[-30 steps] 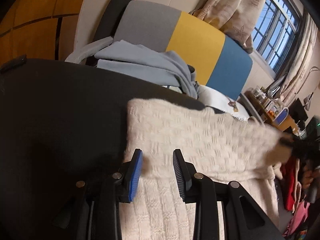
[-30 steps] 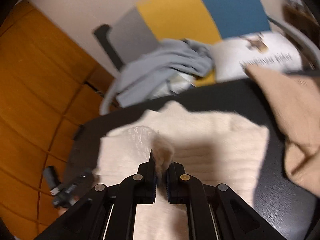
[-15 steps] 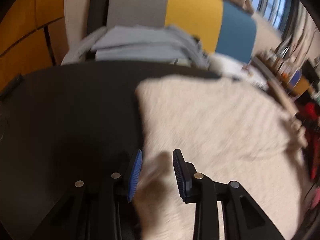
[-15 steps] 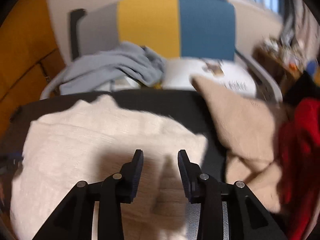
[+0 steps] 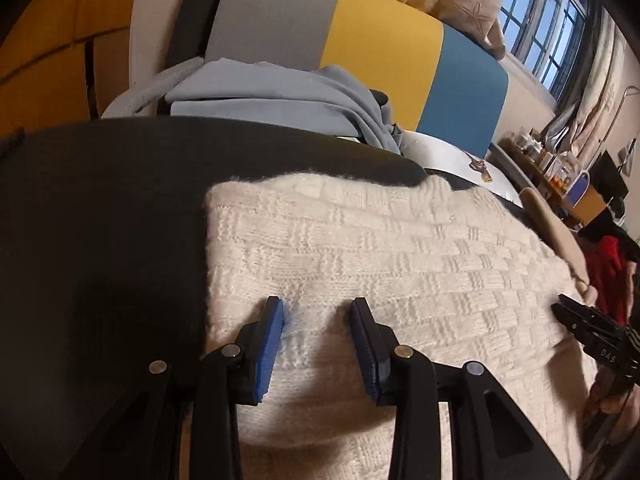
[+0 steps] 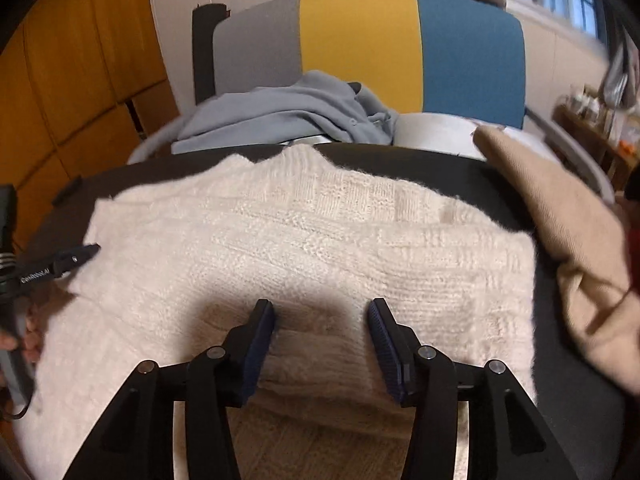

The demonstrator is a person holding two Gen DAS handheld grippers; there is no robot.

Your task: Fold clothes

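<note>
on the black table [image 5: 100, 208] a cream knit sweater [image 5: 380, 248] lies flat, soft and floppy, best pinched at its near hem, under the left gripper [image 5: 318, 332] and right gripper [image 6: 322, 334], both spread and empty.

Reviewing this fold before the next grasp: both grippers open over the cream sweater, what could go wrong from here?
1. The cream sweater hangs over the near edge of the black table; a tug could slide it off.
2. The tan garment lies against the sweater's right side, so the right gripper may snag it.
3. The left gripper may pinch one knit layer only.
</note>
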